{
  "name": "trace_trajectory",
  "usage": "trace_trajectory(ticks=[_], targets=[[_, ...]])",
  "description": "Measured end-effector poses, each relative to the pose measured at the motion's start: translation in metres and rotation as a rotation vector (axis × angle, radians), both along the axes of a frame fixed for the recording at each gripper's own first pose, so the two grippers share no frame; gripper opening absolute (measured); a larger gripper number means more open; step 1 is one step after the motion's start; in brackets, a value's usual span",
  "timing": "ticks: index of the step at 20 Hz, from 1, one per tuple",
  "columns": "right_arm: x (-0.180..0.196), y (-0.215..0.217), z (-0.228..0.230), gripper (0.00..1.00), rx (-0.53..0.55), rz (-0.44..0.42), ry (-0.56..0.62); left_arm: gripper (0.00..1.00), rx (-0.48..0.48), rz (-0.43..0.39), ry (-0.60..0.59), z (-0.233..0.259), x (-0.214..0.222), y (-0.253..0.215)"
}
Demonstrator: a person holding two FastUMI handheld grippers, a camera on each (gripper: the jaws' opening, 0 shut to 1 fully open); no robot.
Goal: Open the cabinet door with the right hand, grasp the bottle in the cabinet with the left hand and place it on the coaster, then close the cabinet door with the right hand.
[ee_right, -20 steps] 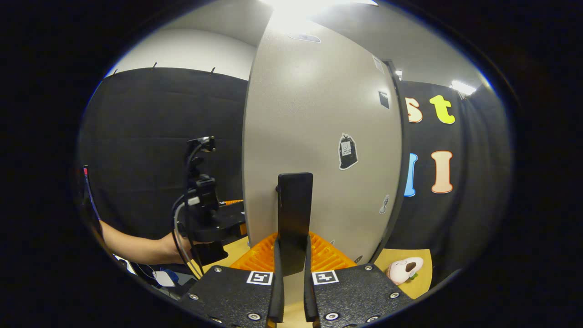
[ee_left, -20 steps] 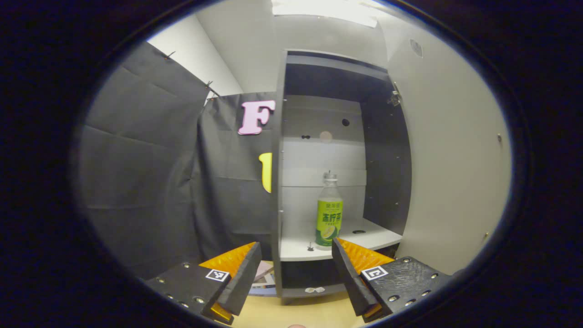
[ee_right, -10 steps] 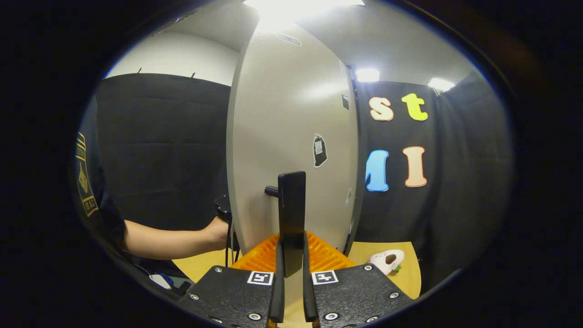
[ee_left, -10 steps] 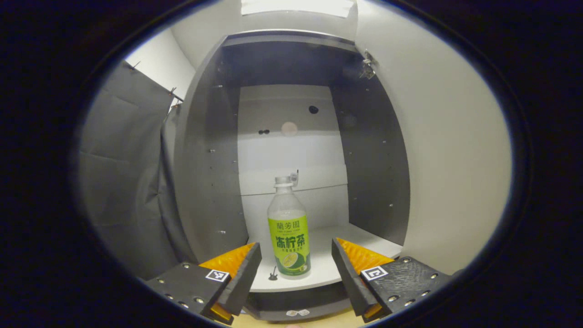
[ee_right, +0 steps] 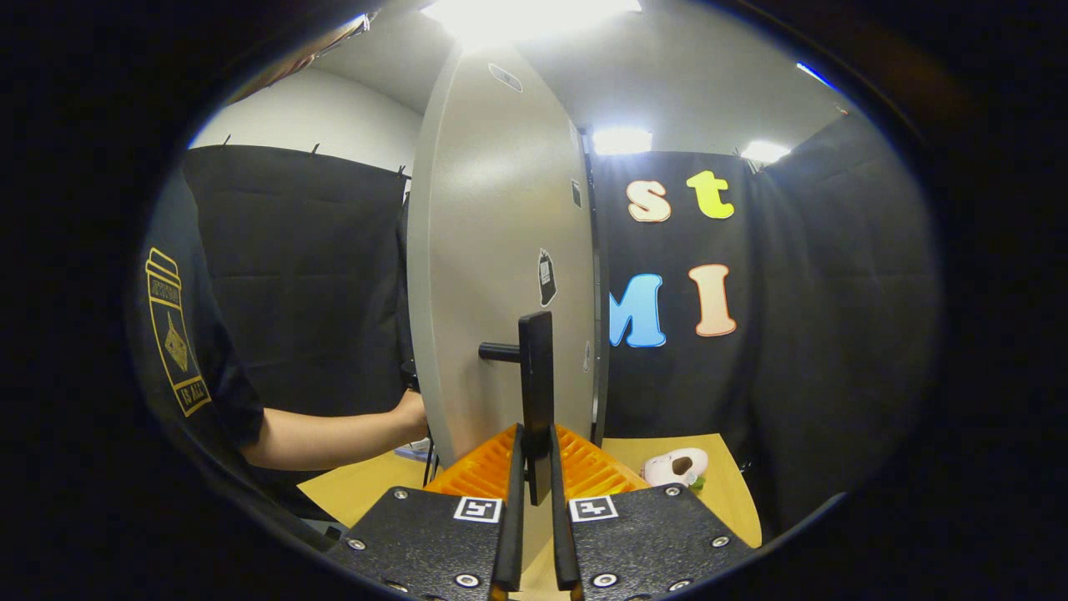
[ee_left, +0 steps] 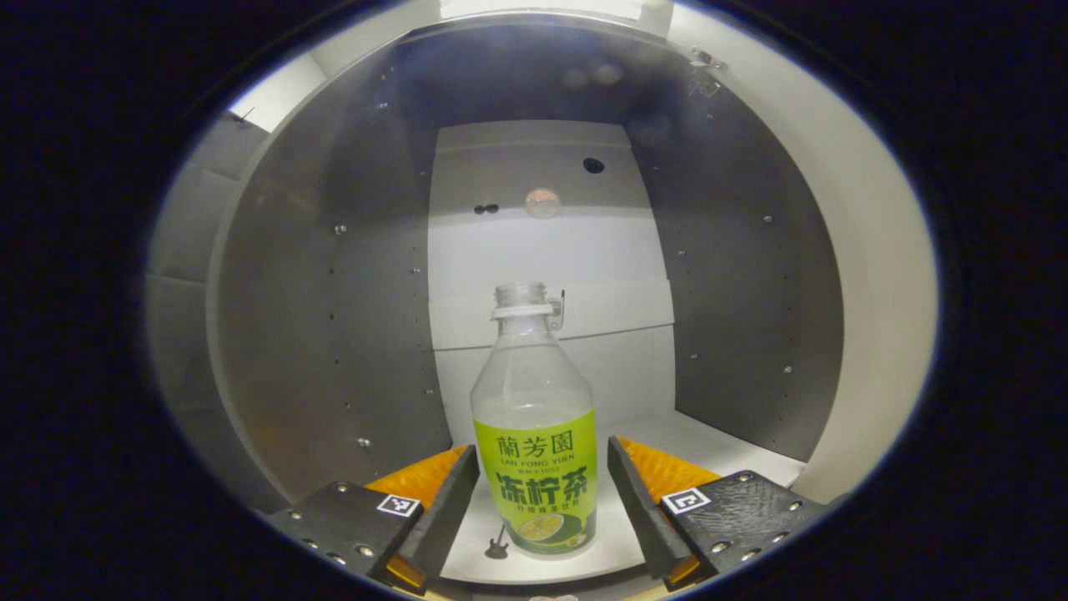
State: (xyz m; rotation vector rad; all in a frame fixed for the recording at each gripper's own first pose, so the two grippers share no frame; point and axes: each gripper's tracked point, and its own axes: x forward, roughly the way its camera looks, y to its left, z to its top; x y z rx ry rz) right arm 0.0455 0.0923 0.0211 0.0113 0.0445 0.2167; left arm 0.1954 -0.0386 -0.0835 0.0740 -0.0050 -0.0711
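In the left gripper view, the left claw is spread wide, its fingers standing on either side of the bottle without touching it. The bottle stands upright on the pale shelf inside the cabinet. It is clear plastic with an uncapped threaded neck and a green-yellow label around its lower half showing a lime slice.

In the right gripper view, a person's forearm reaches behind the open cabinet door. The right claw is closed narrowly on the door's upright black handle. Farther right, a small white toy lies on the wooden counter.
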Motion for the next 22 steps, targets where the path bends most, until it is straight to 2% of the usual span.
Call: trace_trajectory(ticks=[3,4,5,6,7,8,9,10,12,14,15,16,17,18,19,20,21,22], targets=[[-0.012,-0.011,0.005,0.2,0.022,0.007,-0.017,0.89,-0.023,0.006,0.01,-0.008,0.007,-0.001],[-0.017,-0.016,0.008,0.32,0.023,0.001,-0.029,0.89,-0.023,0.006,0.016,-0.01,0.01,-0.003],[-0.02,-0.025,0.01,0.38,0.01,-0.03,-0.037,0.89,-0.021,0.009,0.018,-0.011,0.01,-0.003],[-0.023,-0.042,0.01,0.37,-0.006,-0.069,-0.044,0.89,-0.023,0.012,0.014,-0.01,0.011,-0.004],[-0.025,-0.056,0.011,0.41,-0.011,-0.103,-0.051,0.89,-0.021,0.012,0.009,-0.009,0.011,-0.005],[-0.024,-0.067,0.013,0.48,-0.001,-0.132,-0.067,0.89,-0.014,0.021,0.002,-0.009,0.013,-0.004],[-0.024,-0.077,0.019,0.5,0.024,-0.15,-0.089,0.81,-0.008,0.03,-0.004,-0.007,0.015,-0.001],[-0.024,-0.083,0.024,0.59,0.053,-0.16,-0.112,0.72,-0.002,0.036,-0.007,-0.004,0.015,0.002],[-0.025,-0.1,0.028,0.8,0.078,-0.187,-0.139,0.72,-0.001,0.047,-0.005,-0.006,0.013,0.003],[-0.026,-0.115,0.028,0.82,0.076,-0.208,-0.159,0.72,-0.011,0.063,-0.009,-0.003,0.008,0.006],[-0.025,-0.127,0.025,0.8,0.064,-0.234,-0.163,0.72,-0.012,0.081,-0.01,-0.005,0.011,0.012],[-0.021,-0.139,0.02,0.84,0.051,-0.257,-0.159,0.75,-0.012,0.099,-0.013,-0.002,0.003,0.017],[-0.016,-0.147,0.012,0.84,0.042,-0.268,-0.15,0.68,-0.011,0.112,-0.022,0.003,-0.003,0.021],[-0.011,-0.154,0.004,0.84,0.038,-0.284,-0.138,0.75,-0.01,0.124,-0.03,0.007,-0.012,0.022],[-0.009,-0.163,-0.003,0.84,0.038,-0.303,-0.13,0.62,-0.007,0.128,-0.036,0.01,-0.021,0.023],[-0.008,-0.172,-0.006,0.84,0.037,-0.329,-0.128,0.75,0.003,0.136,-0.039,0.013,-0.03,0.026],[-0.004,-0.182,-0.008,0.84,0.037,-0.349,-0.138,0.68,0.014,0.144,-0.047,0.018,-0.04,0.028],[0.006,-0.188,-0.011,0.84,0.039,-0.366,-0.141,0.74,0.022,0.148,-0.054,0.023,-0.052,0.029]])
